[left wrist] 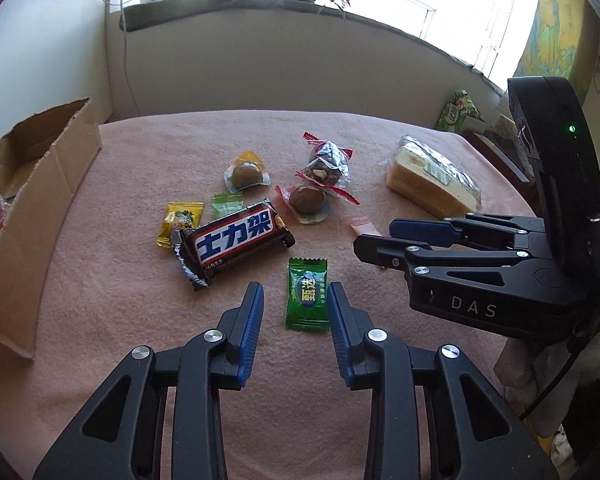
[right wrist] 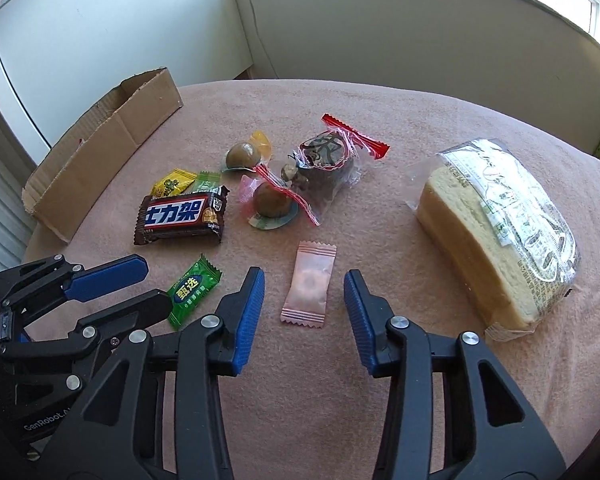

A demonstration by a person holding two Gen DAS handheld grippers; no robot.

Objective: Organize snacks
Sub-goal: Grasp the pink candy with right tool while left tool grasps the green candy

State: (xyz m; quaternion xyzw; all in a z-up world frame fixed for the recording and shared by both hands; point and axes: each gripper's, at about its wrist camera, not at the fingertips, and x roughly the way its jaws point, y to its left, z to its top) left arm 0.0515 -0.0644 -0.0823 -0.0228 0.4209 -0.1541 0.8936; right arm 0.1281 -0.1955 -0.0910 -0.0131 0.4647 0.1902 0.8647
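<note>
Pink cloth [right wrist: 380,128] covers the table where the snacks lie loose: a Snickers bar [left wrist: 236,240], a wrapped sandwich [right wrist: 496,224], and small sweets, with a cardboard box [left wrist: 40,200] at the left edge. Left gripper [left wrist: 296,304] is spread wide, a green candy [left wrist: 306,296] flat on the cloth between its fingertips. Right gripper [right wrist: 304,292] is likewise spread, straddling a pink candy [right wrist: 310,284] without touching it
</note>
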